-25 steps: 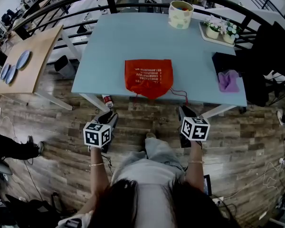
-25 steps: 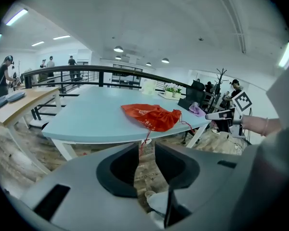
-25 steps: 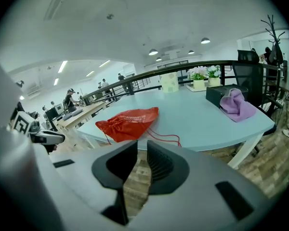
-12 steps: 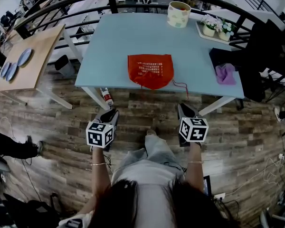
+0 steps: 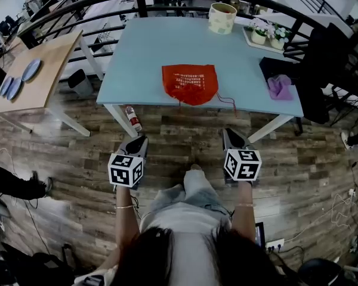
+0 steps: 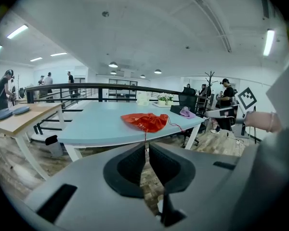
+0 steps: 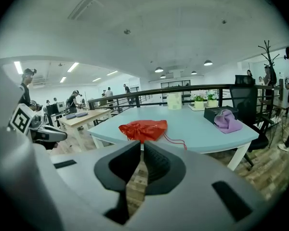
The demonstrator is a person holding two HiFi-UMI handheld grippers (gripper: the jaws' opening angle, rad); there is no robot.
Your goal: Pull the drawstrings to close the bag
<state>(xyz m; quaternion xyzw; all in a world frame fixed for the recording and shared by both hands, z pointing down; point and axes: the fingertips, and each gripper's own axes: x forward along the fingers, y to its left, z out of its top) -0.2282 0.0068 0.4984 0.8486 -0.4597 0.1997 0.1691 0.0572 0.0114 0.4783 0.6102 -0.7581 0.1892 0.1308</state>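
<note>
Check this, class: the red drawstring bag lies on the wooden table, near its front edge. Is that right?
No. The head view shows the red drawstring bag lying on the light blue table, near its front edge; the wooden table stands apart at the left.

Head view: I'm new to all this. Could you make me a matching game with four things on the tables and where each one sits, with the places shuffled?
Things:
1. bag
2. cloth
3. cup
4. plates

Places:
A. far edge of the blue table
B. wooden table at the left
C. right end of the blue table
D. middle of the blue table, by its near edge

Pairs: 1-D, 2-C, 3-A, 4-B
</note>
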